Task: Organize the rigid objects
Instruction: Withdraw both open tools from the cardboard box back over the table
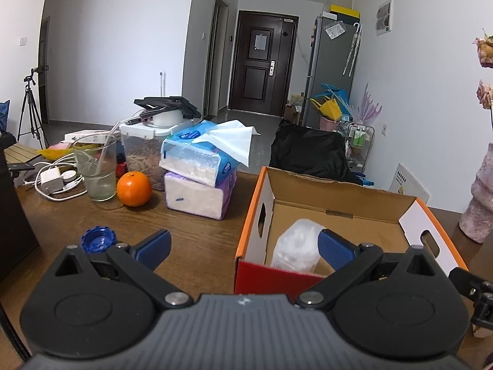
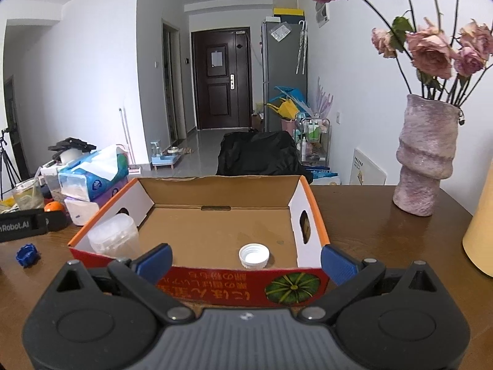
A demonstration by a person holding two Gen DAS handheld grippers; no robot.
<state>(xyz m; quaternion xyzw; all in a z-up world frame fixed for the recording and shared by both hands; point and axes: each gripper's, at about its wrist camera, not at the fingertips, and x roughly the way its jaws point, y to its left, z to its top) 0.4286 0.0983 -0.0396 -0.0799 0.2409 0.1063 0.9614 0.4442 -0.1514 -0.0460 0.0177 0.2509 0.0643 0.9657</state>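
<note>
Two things sit in the box (image 2: pixel 308 203) now: a clear tub (image 2: pixel 112 239) in its near left corner and a white cap (image 2: pixel 254 256) on its floor near the front wall. One blue cap (image 1: pixel 98 239) is not yet in; it lies on the counter (image 1: pixel 197 240) left of the box, just beside the left claw (image 1: pixel 243 246). Both claws are wide and hold nothing. The right claw (image 2: pixel 245 262) hangs at the front wall of the box.

I think the step in hand is picking up the blue cap. The left claw is closest, so it needs to swing left, drop low over the cap and pinch its rim, because the cap is small and flat.

Only the right view shows the white cap and the vase (image 2: pixel 426 157). Only the left view shows the orange (image 1: pixel 134 188) and the glass (image 1: pixel 96 169) clearly.
</note>
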